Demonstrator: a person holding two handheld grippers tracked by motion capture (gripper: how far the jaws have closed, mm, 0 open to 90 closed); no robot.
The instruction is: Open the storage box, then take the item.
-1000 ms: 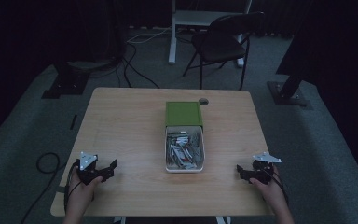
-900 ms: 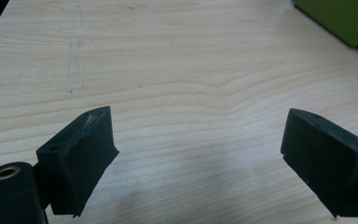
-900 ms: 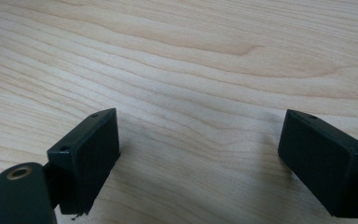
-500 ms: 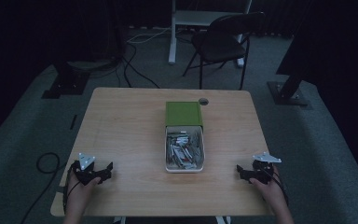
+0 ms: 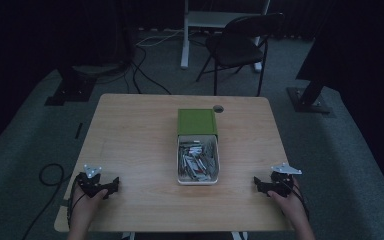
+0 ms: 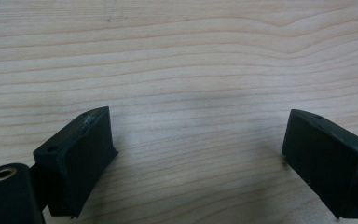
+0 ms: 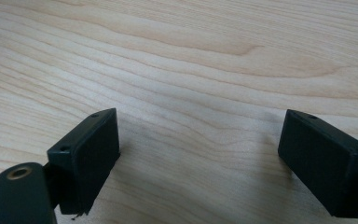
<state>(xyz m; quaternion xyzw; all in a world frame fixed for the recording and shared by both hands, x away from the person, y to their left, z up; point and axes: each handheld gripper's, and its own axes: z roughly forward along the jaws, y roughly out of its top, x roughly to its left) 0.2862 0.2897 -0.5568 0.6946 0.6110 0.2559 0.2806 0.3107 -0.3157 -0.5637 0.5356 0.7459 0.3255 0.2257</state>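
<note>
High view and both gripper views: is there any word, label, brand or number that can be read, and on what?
None can be read.
The packets in the white tray bear red and dark marks, too small and dim to read.
The green box, the table and both grippers' black jaws carry no lettering.

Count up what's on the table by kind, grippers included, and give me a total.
Grippers, black, open, resting on the table: 2, the left gripper and the right gripper
White tray of small items, too many and too small to count: 1
Green box at the tray's far end: 1
Total: 4
</note>
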